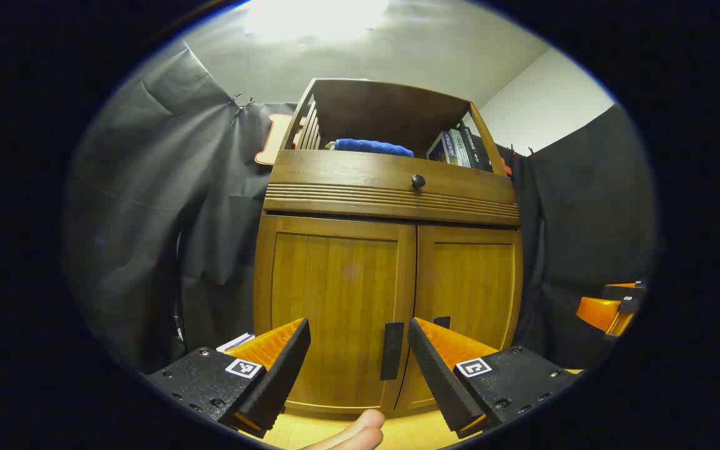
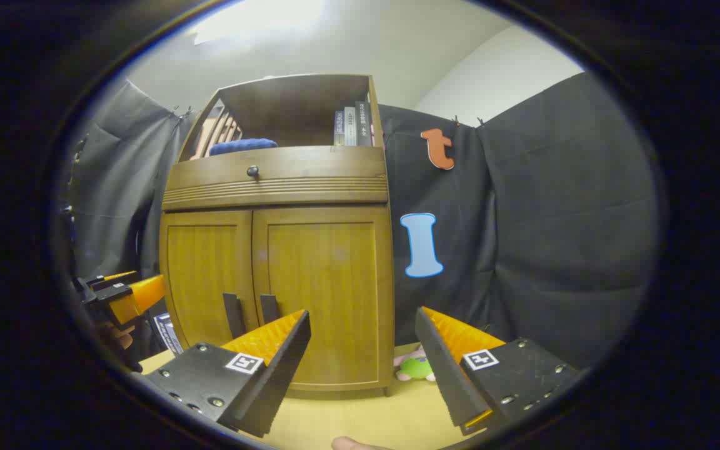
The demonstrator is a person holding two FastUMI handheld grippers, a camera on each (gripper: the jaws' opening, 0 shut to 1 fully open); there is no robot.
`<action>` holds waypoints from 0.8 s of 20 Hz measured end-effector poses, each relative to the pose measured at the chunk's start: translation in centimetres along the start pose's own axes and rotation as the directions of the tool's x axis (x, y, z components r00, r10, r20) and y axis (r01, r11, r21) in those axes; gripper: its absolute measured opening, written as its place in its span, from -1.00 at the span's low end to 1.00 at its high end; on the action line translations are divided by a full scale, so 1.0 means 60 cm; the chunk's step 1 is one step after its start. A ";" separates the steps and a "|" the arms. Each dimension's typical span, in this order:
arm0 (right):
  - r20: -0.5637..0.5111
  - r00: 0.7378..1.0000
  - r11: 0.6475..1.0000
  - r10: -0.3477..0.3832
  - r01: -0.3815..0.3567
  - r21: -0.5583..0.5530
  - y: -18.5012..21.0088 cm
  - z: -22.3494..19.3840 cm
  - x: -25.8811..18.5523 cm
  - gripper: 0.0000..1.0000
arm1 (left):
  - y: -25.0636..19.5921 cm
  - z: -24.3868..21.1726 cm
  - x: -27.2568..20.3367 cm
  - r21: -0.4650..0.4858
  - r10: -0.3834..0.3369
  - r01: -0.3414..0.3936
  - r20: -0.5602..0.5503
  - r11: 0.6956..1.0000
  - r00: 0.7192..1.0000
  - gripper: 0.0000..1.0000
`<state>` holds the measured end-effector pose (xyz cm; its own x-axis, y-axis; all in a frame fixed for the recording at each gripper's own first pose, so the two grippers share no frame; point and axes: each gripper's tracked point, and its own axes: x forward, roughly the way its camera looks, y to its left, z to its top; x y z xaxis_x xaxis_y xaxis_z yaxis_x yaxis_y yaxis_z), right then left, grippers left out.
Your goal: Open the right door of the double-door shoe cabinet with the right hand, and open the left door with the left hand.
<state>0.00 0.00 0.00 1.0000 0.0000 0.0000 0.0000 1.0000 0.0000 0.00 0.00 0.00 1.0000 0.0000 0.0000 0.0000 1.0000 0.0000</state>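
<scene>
The wooden shoe cabinet stands ahead with both doors closed. In the left gripper view its left door and right door meet at the centre, where a dark vertical handle sits on the left door. The right door's handle is partly hidden behind a finger. My left gripper is open, a short way in front of the left door, holding nothing. In the right gripper view my right gripper is open before the right door, to the right of both handles.
A drawer with a round knob sits above the doors, with a blue cloth and books on the open shelf. A green plush toy lies on the floor right of the cabinet. Black cloth hangs on both sides.
</scene>
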 end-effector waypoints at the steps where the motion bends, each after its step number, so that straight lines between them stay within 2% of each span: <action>1: 0.007 1.000 1.000 -0.005 0.005 0.012 -0.001 0.005 -0.002 1.00 | -0.002 0.001 -0.001 0.001 -0.007 0.007 -0.002 1.000 1.000 0.90; 9: 0.045 0.999 0.999 0.005 -0.007 0.044 0.008 0.024 0.005 1.00 | -0.007 -0.002 0.000 0.012 -0.029 0.029 -0.016 1.000 0.999 0.90; 16: 0.048 0.999 0.999 0.015 -0.017 0.038 0.036 0.017 0.053 1.00 | -0.004 -0.008 -0.002 0.030 -0.036 0.036 -0.018 0.999 0.999 0.90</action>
<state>3.15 2.17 1.05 0.9987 0.0151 0.0479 -0.0170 0.9991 0.0379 -0.10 -0.23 -0.50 0.9992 -0.0359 -0.0183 0.0364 0.9989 0.0300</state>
